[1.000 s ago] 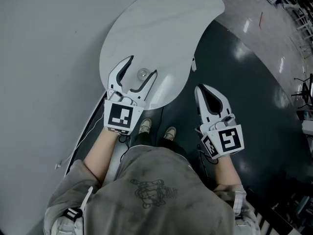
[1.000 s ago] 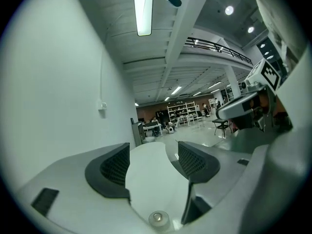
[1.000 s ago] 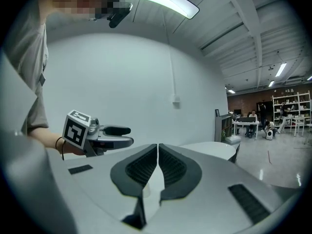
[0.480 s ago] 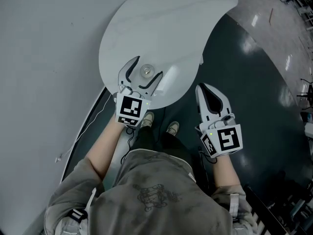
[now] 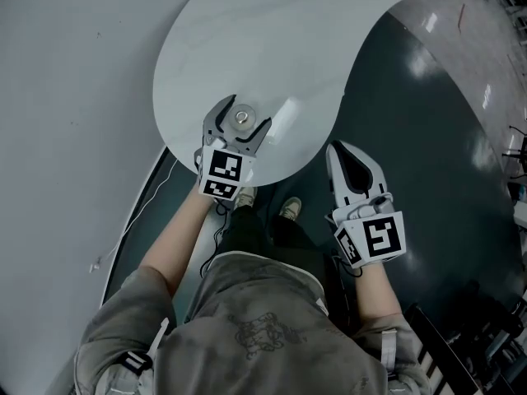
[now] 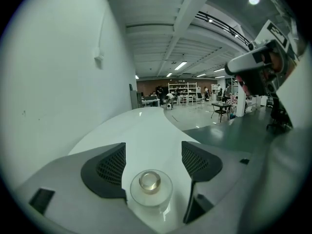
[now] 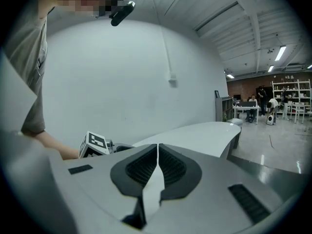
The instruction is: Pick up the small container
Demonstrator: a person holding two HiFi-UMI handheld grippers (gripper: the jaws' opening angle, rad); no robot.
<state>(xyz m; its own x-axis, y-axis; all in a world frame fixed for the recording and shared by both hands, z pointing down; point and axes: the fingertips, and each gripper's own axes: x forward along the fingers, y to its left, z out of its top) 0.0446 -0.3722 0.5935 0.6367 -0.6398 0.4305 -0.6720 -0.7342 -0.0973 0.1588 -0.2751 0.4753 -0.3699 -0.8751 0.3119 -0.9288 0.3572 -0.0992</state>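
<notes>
While left gripper [image 6: 152,160] fingers stand wide apart around it, untouched, small container [image 5: 241,118] sits on white tabletop [image 5: 272,48]: round, clear, knobbed lid; right gripper [image 7: 157,169] fingers closed, empty.

Grey short-sleeved shirt [image 5: 263,319], white left gripper [image 5: 243,115], white right gripper [image 5: 340,148]

Small container [image 5: 241,117]: clear, knob faintly yellowish. Table [image 5: 272,39]: white, faint grey veining. Left gripper [image 5: 249,111] and right gripper [image 5: 342,151]: white shells, black mesh-patterned pads, black-and-white square markers. Floor [image 5: 428,163], three o'clock of table: glossy dark green. Shirt [image 5: 263,327]: grey, faint print.
</notes>
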